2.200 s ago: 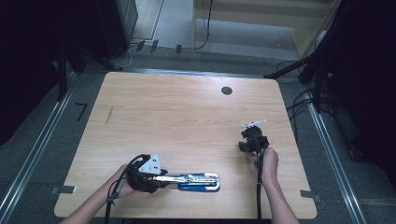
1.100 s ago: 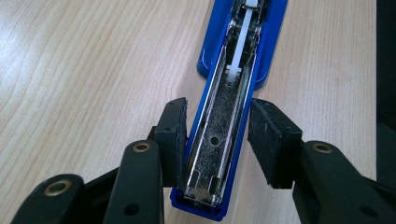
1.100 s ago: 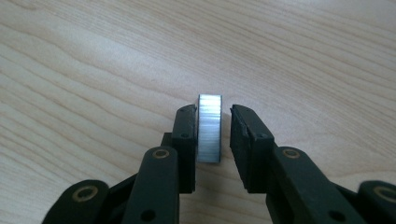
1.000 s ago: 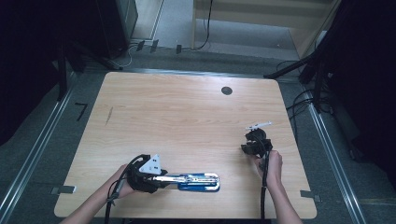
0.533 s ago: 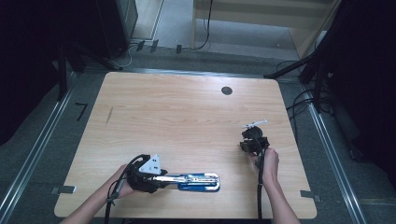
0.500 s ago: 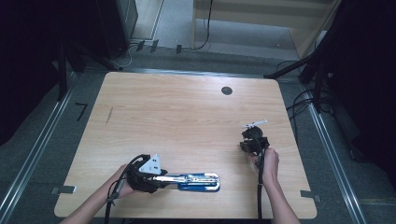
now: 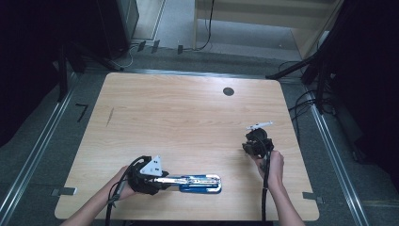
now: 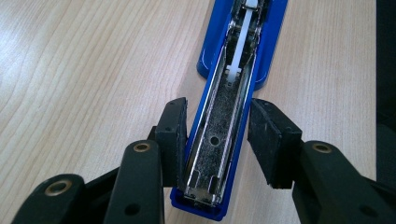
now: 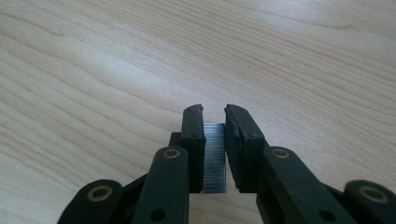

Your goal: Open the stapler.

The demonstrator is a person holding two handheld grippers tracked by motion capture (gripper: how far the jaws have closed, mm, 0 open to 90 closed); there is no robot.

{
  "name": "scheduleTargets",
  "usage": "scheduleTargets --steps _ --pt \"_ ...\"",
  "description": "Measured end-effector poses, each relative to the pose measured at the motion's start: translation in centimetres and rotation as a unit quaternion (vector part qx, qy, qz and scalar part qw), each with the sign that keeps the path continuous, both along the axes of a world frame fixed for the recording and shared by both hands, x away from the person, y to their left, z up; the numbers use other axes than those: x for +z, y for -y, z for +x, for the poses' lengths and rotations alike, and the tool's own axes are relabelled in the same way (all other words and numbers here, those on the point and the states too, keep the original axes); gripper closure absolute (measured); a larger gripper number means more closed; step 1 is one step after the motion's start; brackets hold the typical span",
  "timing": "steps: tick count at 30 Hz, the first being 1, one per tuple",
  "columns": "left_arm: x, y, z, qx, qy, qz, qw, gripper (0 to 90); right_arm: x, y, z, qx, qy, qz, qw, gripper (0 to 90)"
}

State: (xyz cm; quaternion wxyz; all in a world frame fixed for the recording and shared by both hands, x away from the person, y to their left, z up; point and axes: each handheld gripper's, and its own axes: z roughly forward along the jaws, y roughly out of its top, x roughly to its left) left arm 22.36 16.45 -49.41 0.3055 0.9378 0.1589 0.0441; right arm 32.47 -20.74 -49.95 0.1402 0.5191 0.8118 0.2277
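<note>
A pale wooden table (image 7: pixel 188 113) stood on a grey floor between dark surroundings. At its near edge lay a blue stapler (image 8: pixel 233 116), its top swung open so the metal staple channel faced up. The left gripper (image 8: pixel 217 135) clasped the stapler's rear end, one pad on each side. Well apart, toward the right side of the table, the right gripper (image 9: pixel 215 140) had just been closing and pinched a strip of staples (image 9: pixel 214 158) between its pads, above the bare wood.

Bare tabletop (image 7: pixel 188 117) btwn hands, open stapler (image 7: pixel 200 182) blocks front edge, nr left gripper (image 7: pixel 162 179)
</note>
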Motion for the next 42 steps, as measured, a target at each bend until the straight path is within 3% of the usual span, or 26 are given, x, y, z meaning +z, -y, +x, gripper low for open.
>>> scheduleTargets --steps 28,42 --pt "0.0 0.0 0.0 -0.001 0.002 0.0 1.0 58.5 1.8 -0.6 -4.4 0.069 0.012 0.019 0.9974 79.5" --pt "0.0 0.0 -0.1 -0.001 0.002 -0.001 1.0 58.5 2.2 -0.8 -5.4 0.086 0.011 0.026 0.9959 79.5"
